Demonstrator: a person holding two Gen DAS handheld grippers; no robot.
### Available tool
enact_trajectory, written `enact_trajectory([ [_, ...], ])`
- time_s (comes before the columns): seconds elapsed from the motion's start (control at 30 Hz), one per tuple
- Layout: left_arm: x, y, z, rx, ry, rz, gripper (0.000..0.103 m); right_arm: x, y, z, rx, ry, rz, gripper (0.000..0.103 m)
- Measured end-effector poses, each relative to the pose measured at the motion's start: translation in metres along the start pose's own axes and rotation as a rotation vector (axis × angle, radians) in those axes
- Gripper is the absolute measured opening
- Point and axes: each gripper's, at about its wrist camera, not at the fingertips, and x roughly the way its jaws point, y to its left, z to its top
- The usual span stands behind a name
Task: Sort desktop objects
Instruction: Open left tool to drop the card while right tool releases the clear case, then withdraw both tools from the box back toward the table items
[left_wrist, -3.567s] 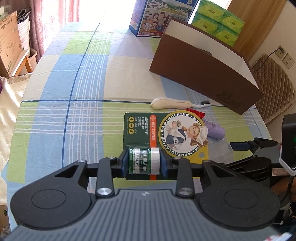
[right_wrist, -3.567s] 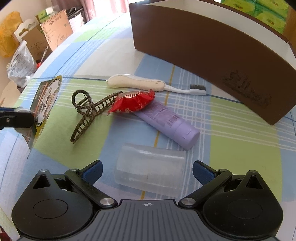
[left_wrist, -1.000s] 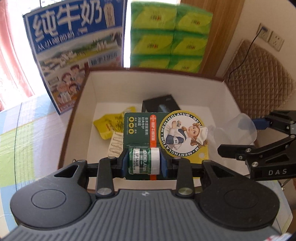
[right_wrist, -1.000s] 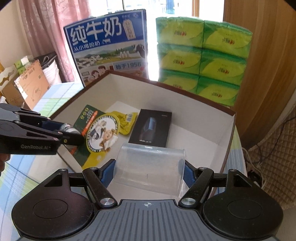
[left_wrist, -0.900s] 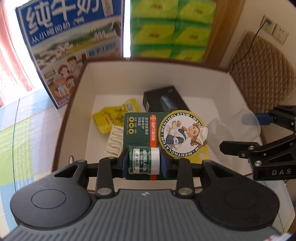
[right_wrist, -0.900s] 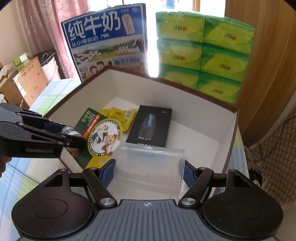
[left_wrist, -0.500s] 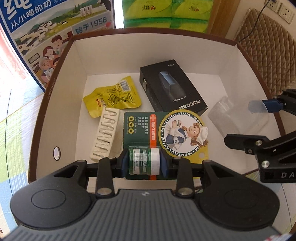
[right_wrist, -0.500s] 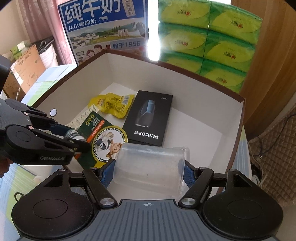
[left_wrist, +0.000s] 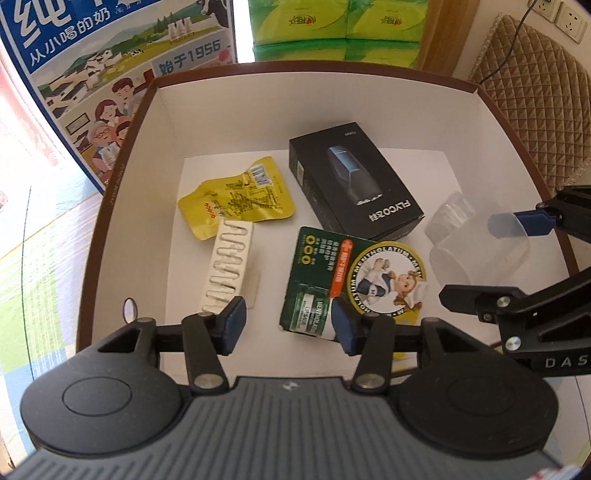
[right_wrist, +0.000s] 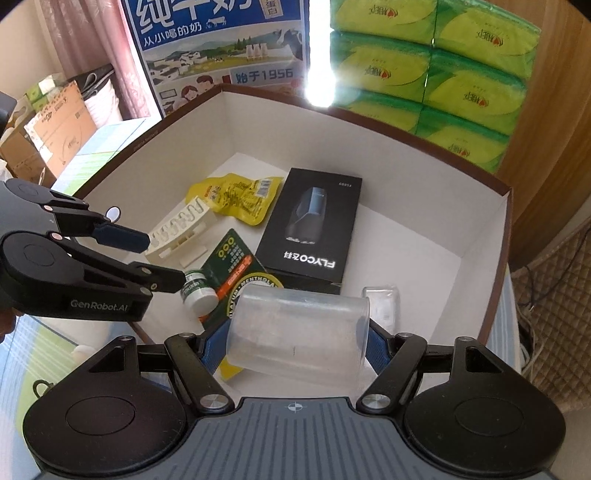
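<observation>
My left gripper (left_wrist: 288, 325) is open above the near part of the brown box (left_wrist: 258, 110), whose inside is white. The green lip balm card (left_wrist: 351, 273) sits tilted inside the box, with its tube right beside my right-hand pad. From the right wrist, the left gripper (right_wrist: 147, 258) stands open with the lip balm card (right_wrist: 229, 269) just past its lower finger. My right gripper (right_wrist: 295, 345) is shut on a clear plastic cup (right_wrist: 299, 332), held on its side over the box (right_wrist: 332, 147). The left wrist view shows that cup (left_wrist: 476, 247) between the right gripper's fingers (left_wrist: 517, 225).
In the box lie a black FLYCO carton (left_wrist: 354, 188), a yellow pouch (left_wrist: 236, 199), a white ribbed clip (left_wrist: 229, 269) and a small clear piece (right_wrist: 382, 306). A blue milk carton (left_wrist: 110, 74) and green tissue packs (left_wrist: 332, 26) stand behind it. A quilted chair (left_wrist: 535, 110) is at right.
My left gripper has opened and let go of the lip balm card, which now sits in the box. Both grippers have come lower over the box, the right one still holding the cup.
</observation>
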Motion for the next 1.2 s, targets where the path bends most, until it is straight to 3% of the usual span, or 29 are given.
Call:
enact_trajectory([
  [0.17,-0.001,0.003,-0.001,0.003,-0.001,0.011,0.048,0.005,0.003,0.0,0.006,0.016,0.018,0.071],
  [0.3,-0.003,0.004,-0.002,0.006,-0.004,0.013,0.051,0.004,0.0,0.001,0.025,0.003,0.02,0.086],
  [0.7,-0.005,0.003,0.0,0.022,-0.004,0.026,0.075,-0.002,-0.01,0.005,0.072,0.031,0.006,0.101],
  [0.87,-0.01,0.0,0.0,0.025,-0.013,0.047,0.088,-0.004,-0.008,0.003,0.073,0.043,-0.002,0.101],
  [1.2,-0.029,-0.006,-0.002,0.039,-0.053,0.092,0.095,-0.02,-0.004,0.001,0.094,0.04,-0.061,0.101],
])
